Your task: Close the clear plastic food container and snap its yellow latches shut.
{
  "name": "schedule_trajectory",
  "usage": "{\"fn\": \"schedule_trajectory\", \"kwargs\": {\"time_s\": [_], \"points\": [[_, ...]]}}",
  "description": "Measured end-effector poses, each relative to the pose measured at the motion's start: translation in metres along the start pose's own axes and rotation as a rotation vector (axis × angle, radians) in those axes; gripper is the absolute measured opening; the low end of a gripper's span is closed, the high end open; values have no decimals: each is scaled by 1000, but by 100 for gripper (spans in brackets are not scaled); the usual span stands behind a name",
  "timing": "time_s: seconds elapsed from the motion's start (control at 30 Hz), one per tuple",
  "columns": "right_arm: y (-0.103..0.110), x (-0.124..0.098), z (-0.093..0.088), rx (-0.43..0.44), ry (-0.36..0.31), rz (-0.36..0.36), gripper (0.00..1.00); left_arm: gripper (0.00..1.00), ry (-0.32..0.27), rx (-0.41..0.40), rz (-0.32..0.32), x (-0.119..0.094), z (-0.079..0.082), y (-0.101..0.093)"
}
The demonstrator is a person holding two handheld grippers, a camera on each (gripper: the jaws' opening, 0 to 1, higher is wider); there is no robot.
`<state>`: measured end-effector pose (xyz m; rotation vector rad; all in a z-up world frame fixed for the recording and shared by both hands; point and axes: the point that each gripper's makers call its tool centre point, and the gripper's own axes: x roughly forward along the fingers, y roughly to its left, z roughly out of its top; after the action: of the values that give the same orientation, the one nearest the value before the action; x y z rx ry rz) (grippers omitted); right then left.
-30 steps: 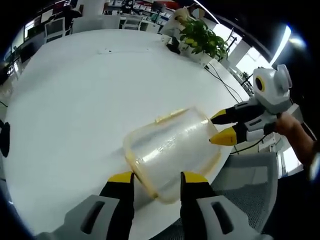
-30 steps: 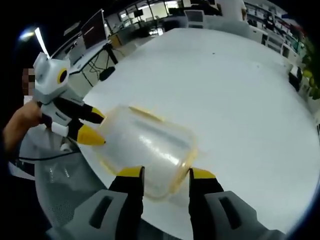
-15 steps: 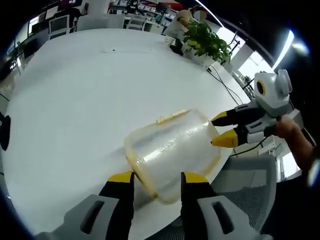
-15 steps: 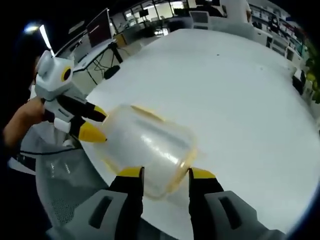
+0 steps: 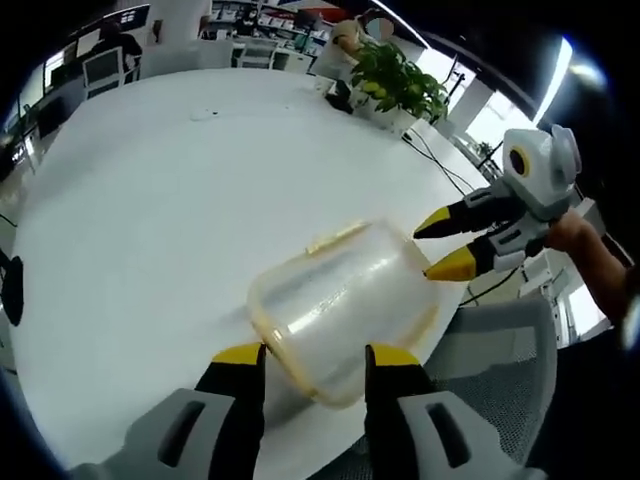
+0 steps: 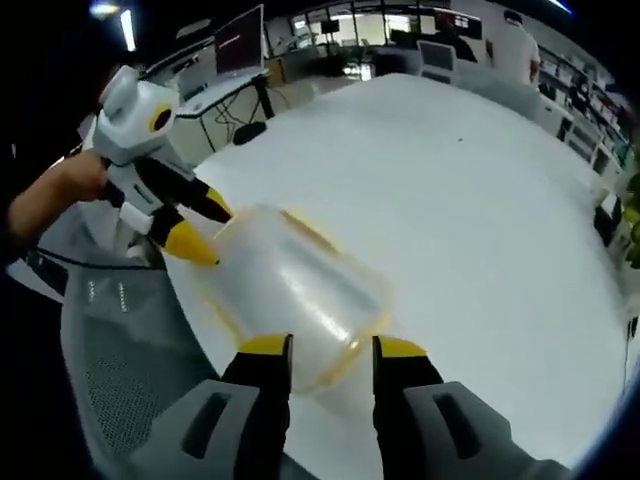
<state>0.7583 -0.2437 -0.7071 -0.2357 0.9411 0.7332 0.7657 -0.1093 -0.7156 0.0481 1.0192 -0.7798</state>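
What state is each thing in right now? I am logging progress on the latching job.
clear container: on its side near the table edge, lid on, between both grippers.
yellow latch: on the upper side; snapped or not, cannot tell.
left gripper: jaws open, straddling one end.
right gripper: jaws open, straddling the other end.

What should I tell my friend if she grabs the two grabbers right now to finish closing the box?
Left gripper: jaws apart, one on each side of one end of the clear container; whether they touch it is unclear.
Right gripper: jaws apart, flanking the opposite end.
The container lies near the edge of the white table, above a grey mesh chair. Its lid looks to be on.
One yellow latch on the long side sticks out, apparently not snapped.
Left to do: press each yellow latch down until it is shut. The other latches are too blurred to judge.
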Motion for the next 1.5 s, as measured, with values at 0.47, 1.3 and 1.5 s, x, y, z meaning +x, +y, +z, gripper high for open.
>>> {"fn": "schedule_trajectory", "kwargs": {"time_s": [0.47, 1.3, 1.5], "points": [[14, 3, 24, -131, -57, 83, 22, 31, -38, 123, -20, -5, 25, -14], [26, 33, 48, -383, -71, 232, 18, 24, 22, 387, -119, 25, 27, -47], [26, 35, 53, -398, -82, 250, 22, 26, 32, 449, -146, 27, 24, -56]]}}
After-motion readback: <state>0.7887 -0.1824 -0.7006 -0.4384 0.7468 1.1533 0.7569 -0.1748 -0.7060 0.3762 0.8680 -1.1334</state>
